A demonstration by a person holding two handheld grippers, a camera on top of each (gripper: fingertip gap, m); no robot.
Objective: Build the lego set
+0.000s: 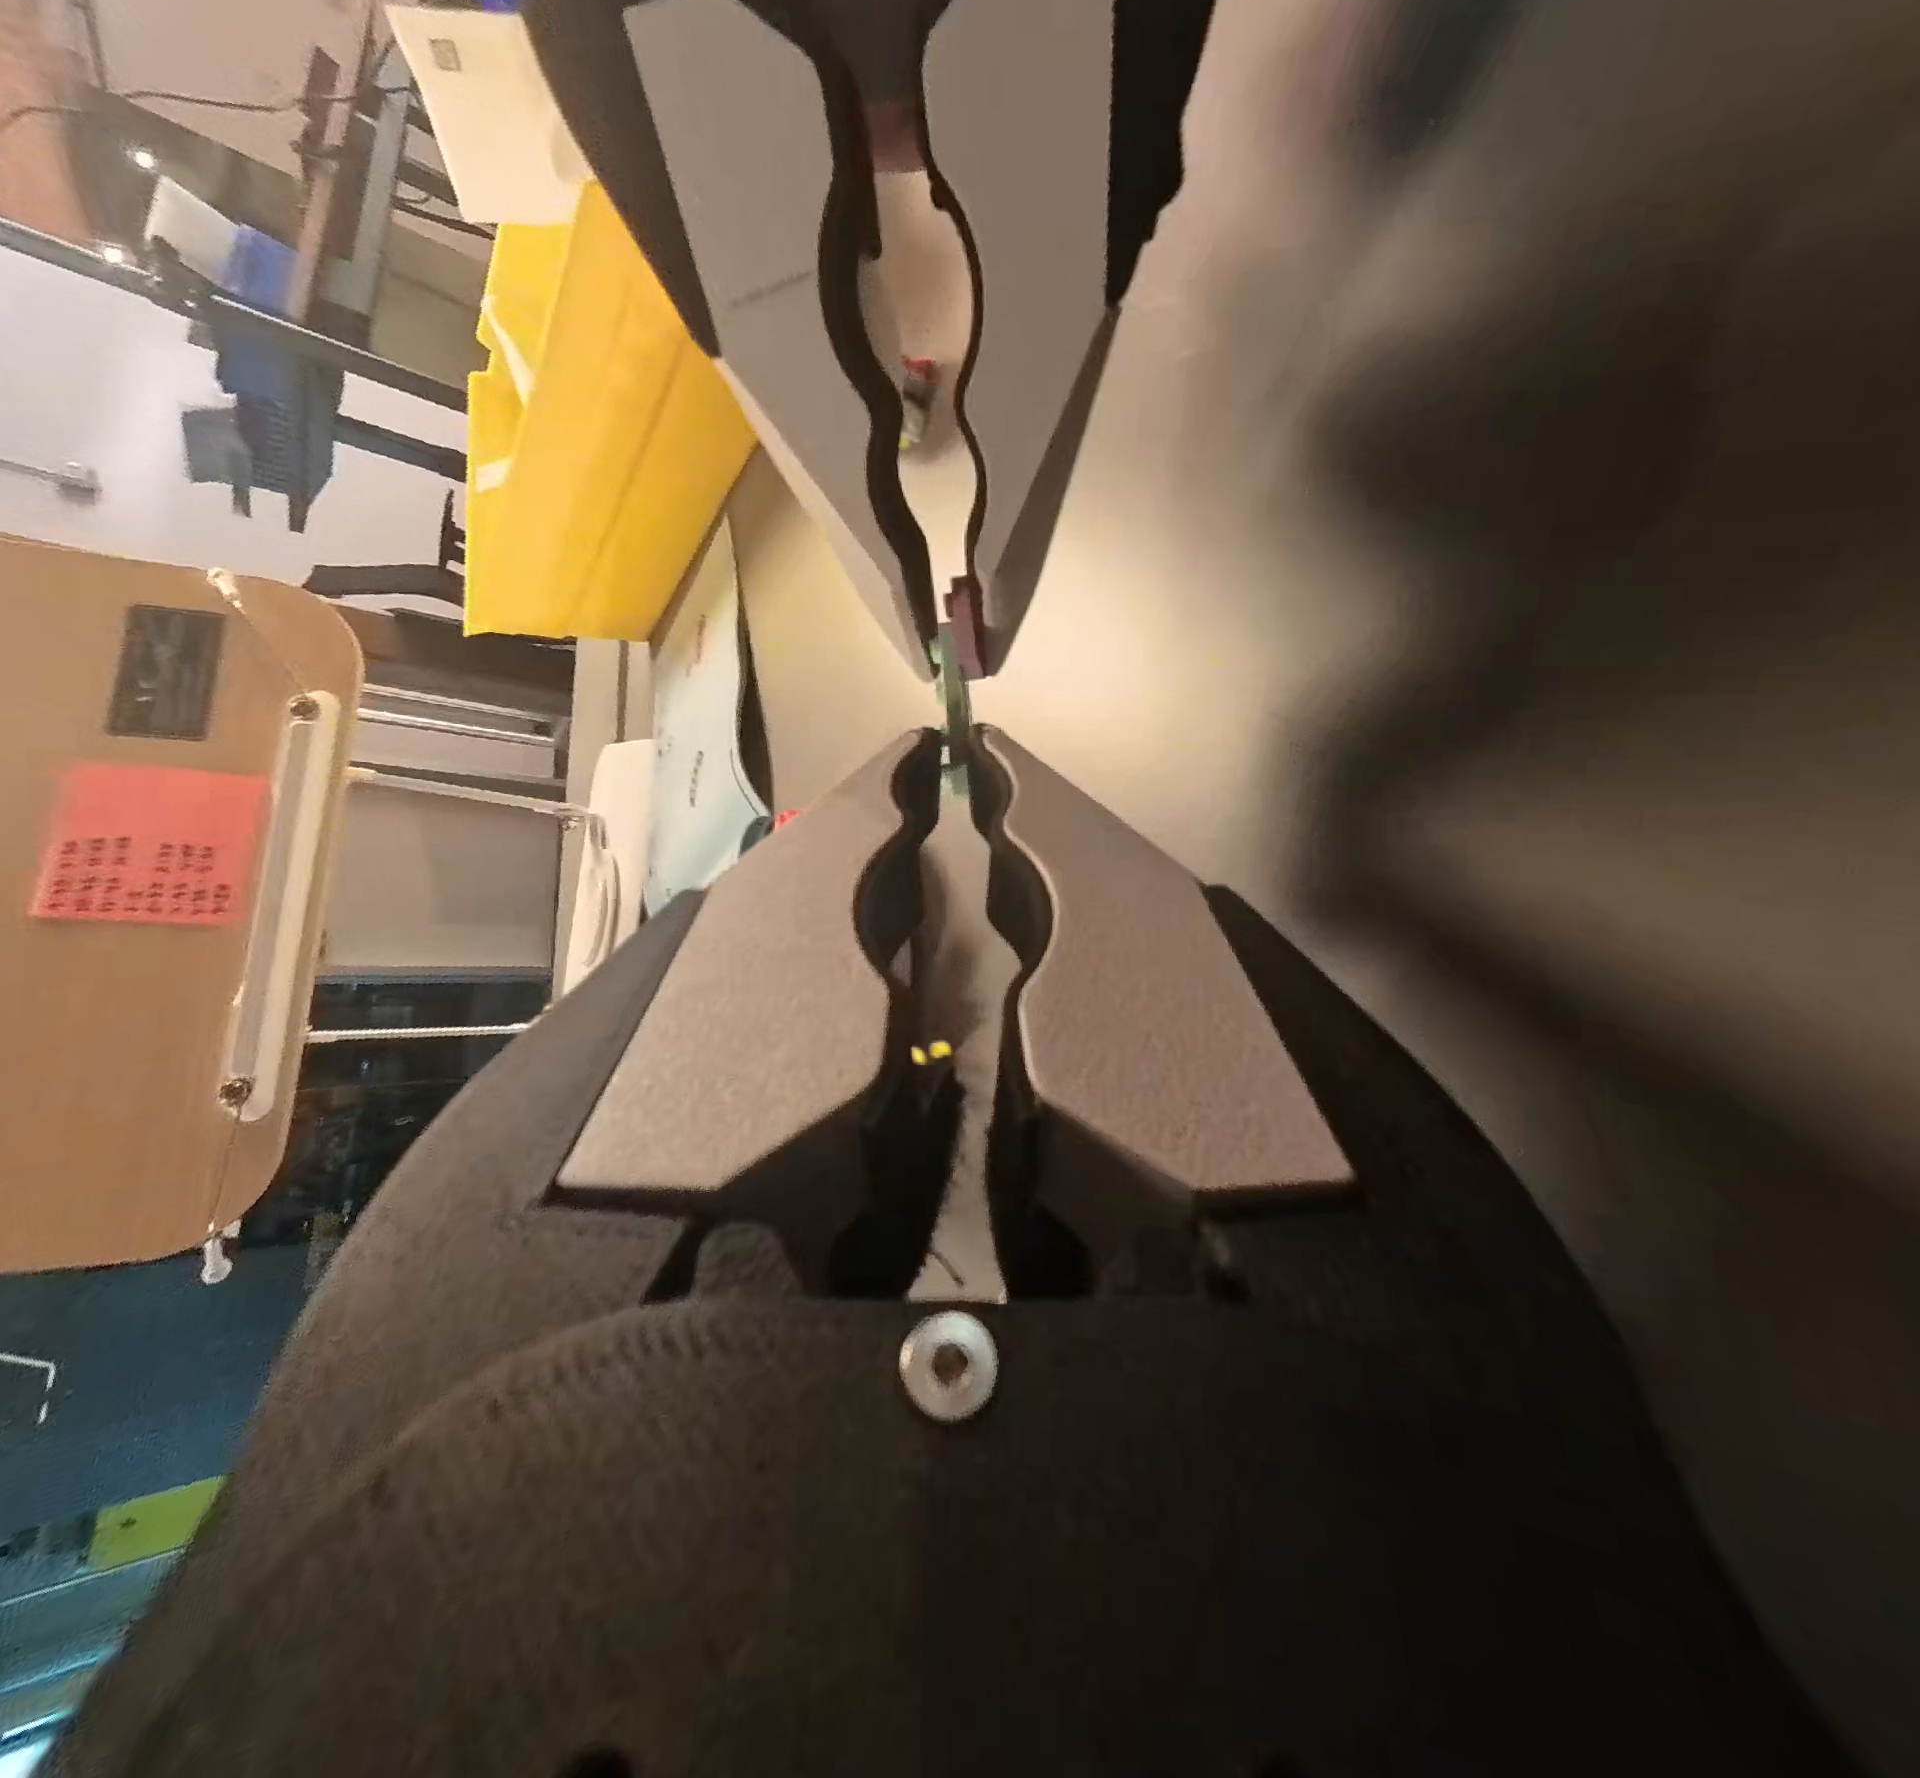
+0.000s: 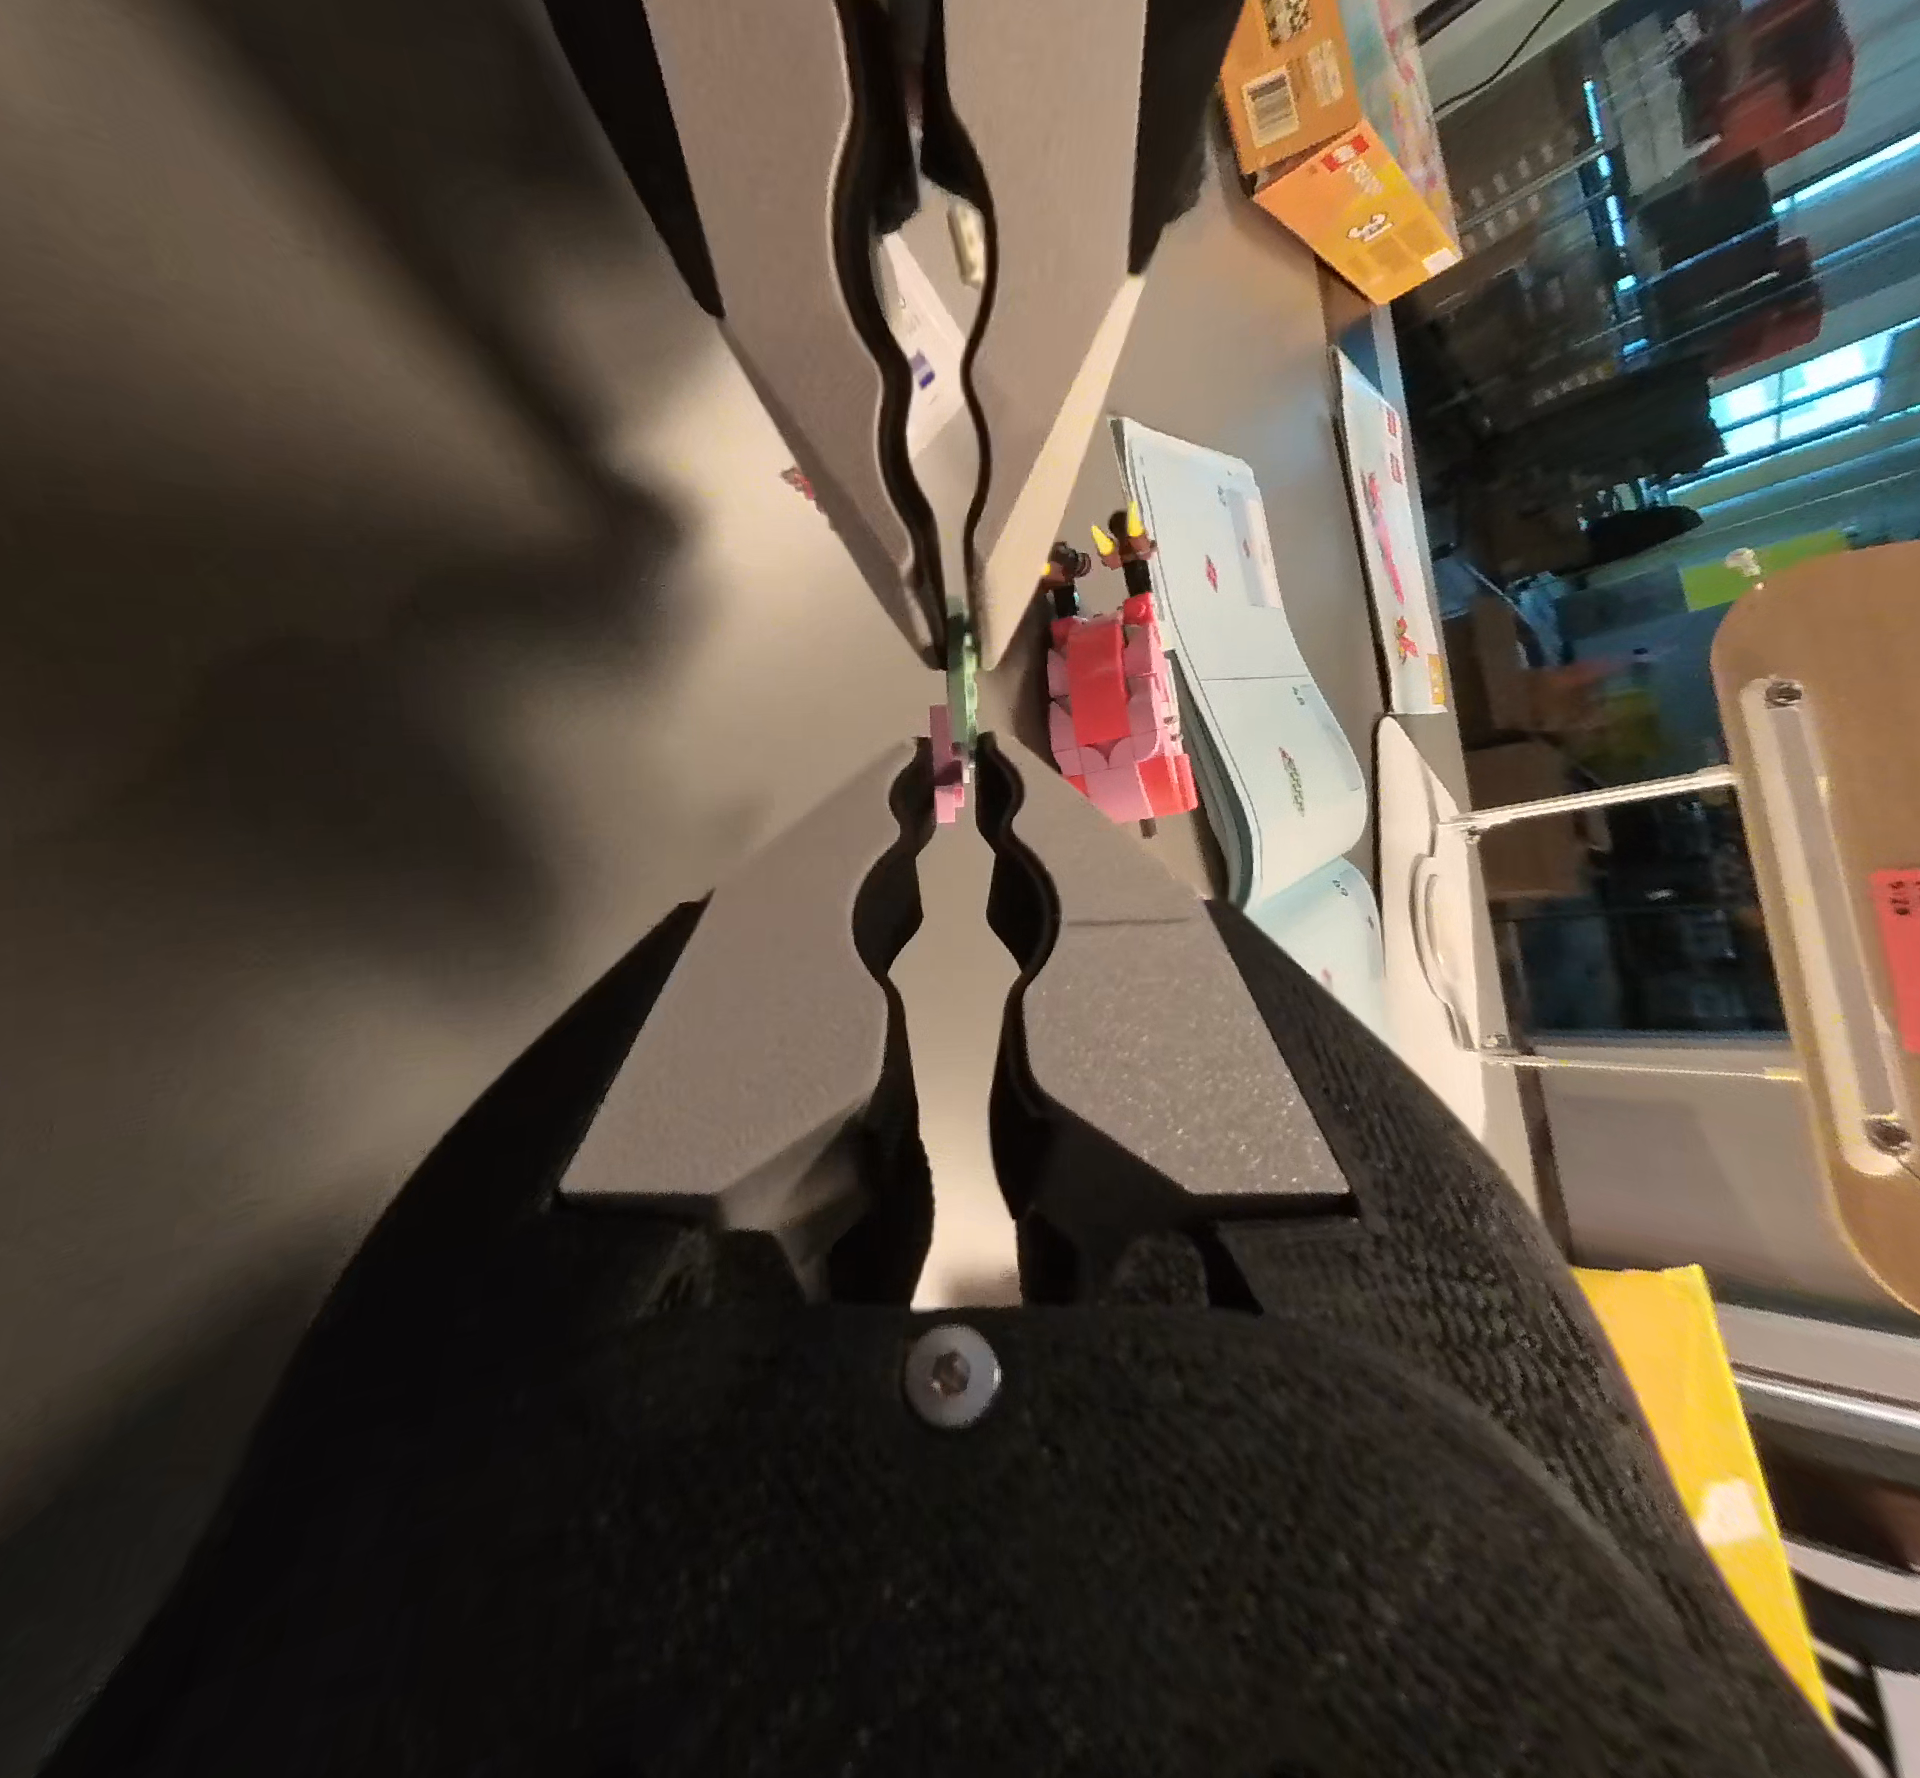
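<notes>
I am holding the left gripper [image 1: 958, 752] closed to a narrow slit, and its fingertips are pinching one end of a thin green plate [image 1: 955, 705] edge-on. In the right wrist view, I am holding the right gripper [image 2: 954, 754] narrow as well; its fingertips are closing on the same green plate [image 2: 965, 679] and on a small pink brick [image 2: 220, 772]. The pink brick [image 2: 948, 772] is sitting against the plate's face, partly inside the right jaws. The two grippers are meeting tip to tip, so the plate is bridging the short gap between them above the grey tabletop [image 2: 1122, 1022].

Just beyond the fingertips, in the right wrist view, a red and pink brick model [image 2: 1117, 715] is resting on the table, with black stalks and yellow tips at one end. An open pale-blue instruction booklet [image 2: 1247, 668] is lying just beside the model. Farther off, an orange product box [image 2: 1340, 159] is sitting on the table near its edge.

In the left wrist view, a yellow bin [image 1: 582, 440] is standing well behind the grippers. A tan panel [image 1: 156, 897] bearing a pink sticky note [image 1: 145, 840] is showing at the left margin.
</notes>
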